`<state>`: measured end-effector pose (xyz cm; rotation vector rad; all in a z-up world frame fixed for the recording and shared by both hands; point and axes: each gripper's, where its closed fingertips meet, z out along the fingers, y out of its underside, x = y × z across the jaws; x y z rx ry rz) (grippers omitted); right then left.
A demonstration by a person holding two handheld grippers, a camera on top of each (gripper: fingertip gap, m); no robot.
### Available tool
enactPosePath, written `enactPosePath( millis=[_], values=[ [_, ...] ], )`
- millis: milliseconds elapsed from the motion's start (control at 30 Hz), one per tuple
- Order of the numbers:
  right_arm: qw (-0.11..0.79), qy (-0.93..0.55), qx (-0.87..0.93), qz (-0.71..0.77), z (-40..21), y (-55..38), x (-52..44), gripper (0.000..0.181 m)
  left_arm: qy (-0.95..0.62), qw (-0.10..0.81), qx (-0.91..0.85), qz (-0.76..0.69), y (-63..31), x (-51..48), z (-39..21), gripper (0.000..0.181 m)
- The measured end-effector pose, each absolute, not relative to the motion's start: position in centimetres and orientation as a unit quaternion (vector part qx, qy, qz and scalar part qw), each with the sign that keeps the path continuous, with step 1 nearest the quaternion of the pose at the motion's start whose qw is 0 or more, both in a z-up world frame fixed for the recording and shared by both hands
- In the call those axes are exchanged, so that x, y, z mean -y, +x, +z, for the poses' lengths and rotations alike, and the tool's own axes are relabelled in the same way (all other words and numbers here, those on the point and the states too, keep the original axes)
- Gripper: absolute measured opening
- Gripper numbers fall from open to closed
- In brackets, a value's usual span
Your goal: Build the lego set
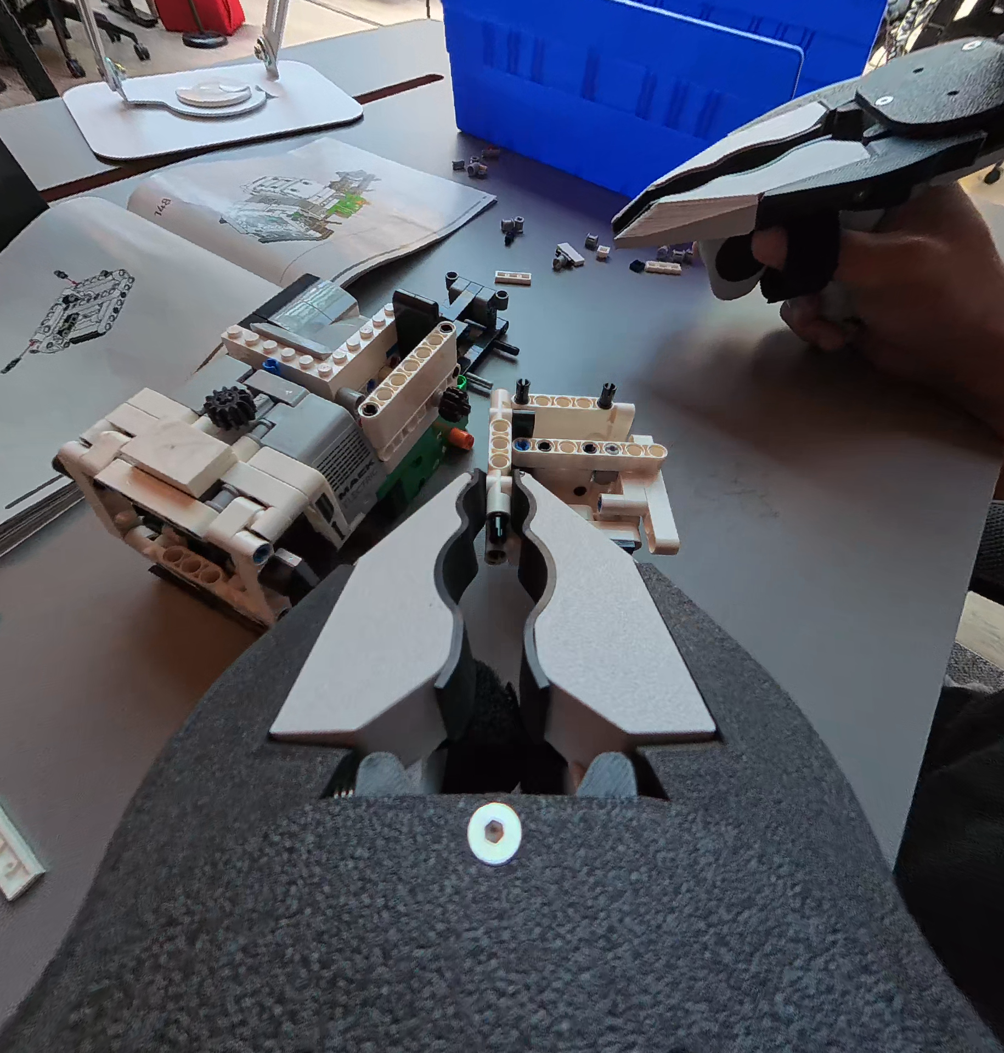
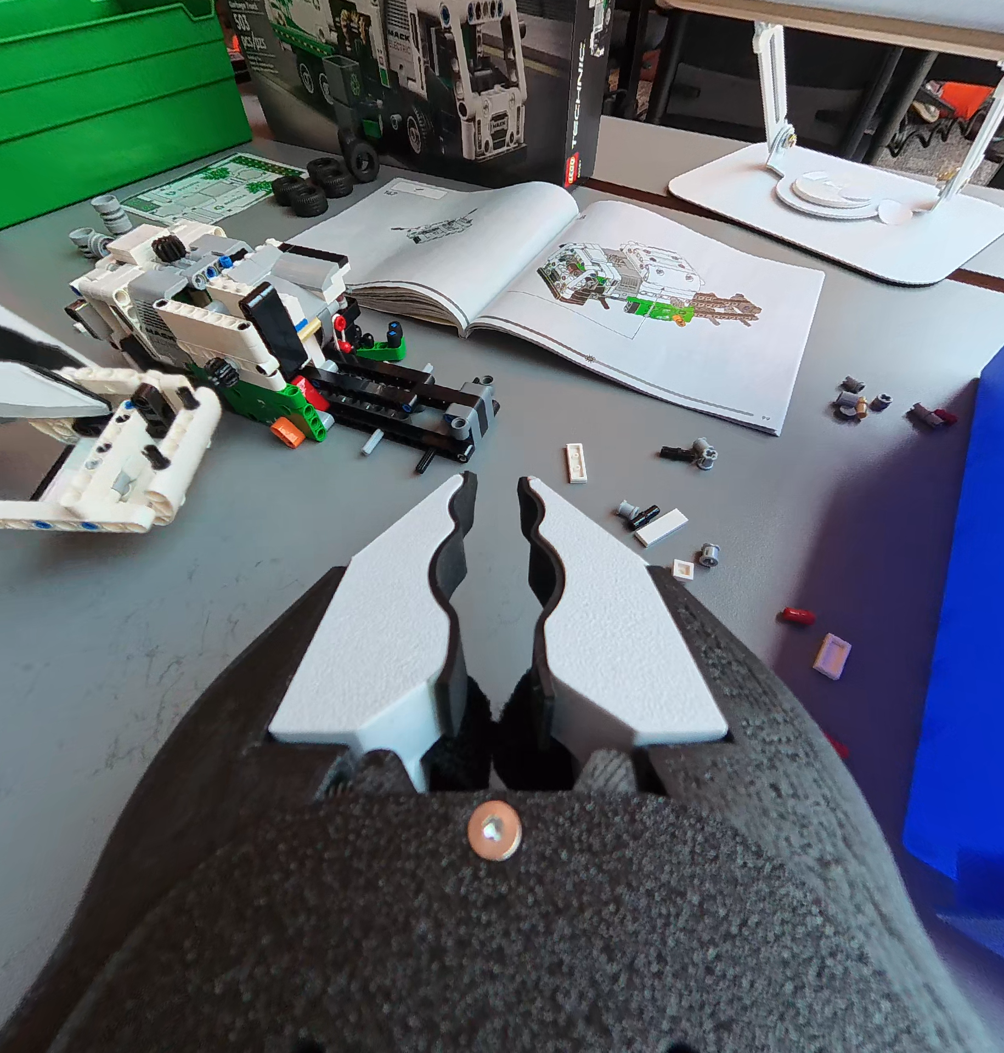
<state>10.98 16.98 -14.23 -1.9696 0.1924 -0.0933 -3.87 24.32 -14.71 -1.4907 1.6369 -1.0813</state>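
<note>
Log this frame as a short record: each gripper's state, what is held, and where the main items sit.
left gripper: shut on white subassembly, at its near end
right gripper: open, empty, above the table
truck build: on table, left of the white subassembly in the left wrist view
manual: open, behind truck build
loose parts: scattered near blue bin

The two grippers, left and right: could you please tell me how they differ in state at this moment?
The left gripper has its jaws closed on the white beam subassembly, while the right gripper holds nothing, its jaws slightly apart. The left sits at the subassembly beside the truck; the right hovers over bare table. Both share the same white-and-black fingers.
</note>
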Motion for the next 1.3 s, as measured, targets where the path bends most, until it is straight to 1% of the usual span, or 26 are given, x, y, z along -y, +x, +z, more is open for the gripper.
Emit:
enactPosePath(
  millis=[367,700,867,933,1000,1067,1100,1167,1300],
  values=[
    [0.546,-0.833,-0.078,-0.040,-14.3,10.9,-17.0,0.014,-0.569,0.314,-0.671,-0.356,-4.1,-23.9,-16.9,0.007],
    [0.546,-0.833,-0.079,-0.037,-14.3,10.9,-17.0,0.014,-0.557,0.284,-0.704,-0.337,-4.8,-23.6,-17.3,0.007],
    [0.549,-0.832,-0.073,-0.040,-14.2,10.7,-17.0,0.014,-0.527,0.310,-0.740,-0.280,-5.2,-24.5,-17.6,0.008],
    [0.570,-0.820,-0.045,0.005,-13.5,8.6,-17.5,0.012,-0.485,0.366,-0.747,-0.269,-4.8,-24.7,-16.1,0.007],
    [0.601,-0.789,-0.004,0.126,-11.6,4.2,-18.3,0.023,-0.394,0.458,-0.761,-0.236,-4.6,-24.3,-13.6,0.007],
    [0.613,-0.750,0.017,0.247,-9.5,0.6,-18.8,0.034,-0.268,0.578,-0.746,-0.192,-4.6,-23.2,-9.8,0.007],
    [0.611,-0.739,0.030,0.282,-8.9,-0.5,-19.1,0.034,-0.222,0.621,-0.732,-0.170,-4.7,-22.8,-8.3,0.007],
    [0.608,-0.737,0.074,0.286,-8.7,-2.4,-19.4,0.031,-0.161,0.669,-0.711,-0.141,-4.8,-22.1,-6.6,0.007],
    [0.633,-0.737,0.110,0.211,-8.3,-3.5,-20.1,0.031,-0.055,0.728,-0.678,-0.085,-5.3,-21.2,-5.1,0.006]
  ],
)
